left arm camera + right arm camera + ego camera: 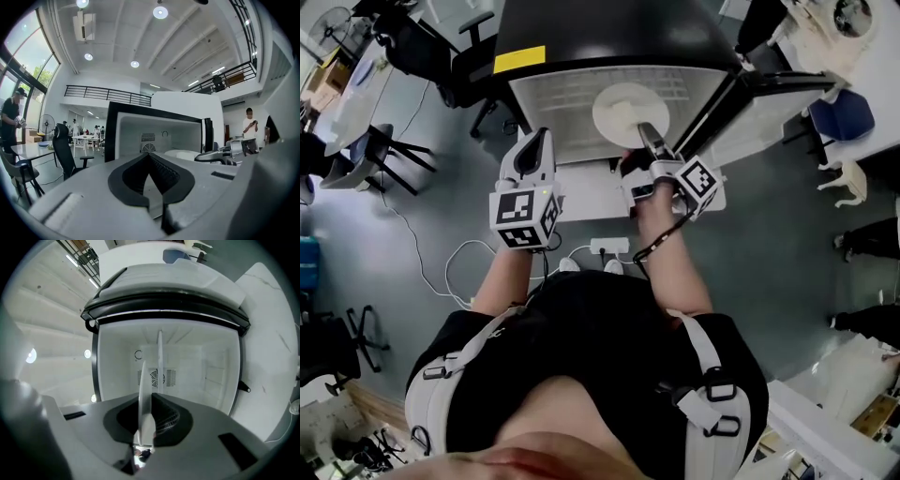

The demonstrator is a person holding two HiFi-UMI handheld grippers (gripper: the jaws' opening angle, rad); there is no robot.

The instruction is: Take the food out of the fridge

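Nearest item: a black top point(600, 328) crossed by white harness straps point(710, 361), being worn by the person standing before the fridge point(553, 103). Fridge: small and black-topped, its door point(759, 127) being left swung open at its right side, its white cavity being faced by both tools. Plate point(623, 111): white and round, being held just inside the fridge mouth; what is lying on it cannot be made out. Right gripper point(649, 141): being reached into the fridge mouth, its jaws being pressed tight on the plate's near rim, with the plate being seen edge-on between the pads in the right gripper view. Left gripper point(542, 139): being held at the fridge front, left of the plate and apart from it, its jaws being held together with nothing between them. Step in hand, as judged: the removal itself, since the plate is being gripped but is not yet outside the fridge. Next move, as judged: a flat, straight pull out of the fridge mouth is being called for, with the plate being held level so that nothing slides off, and with the door edge being cleared.
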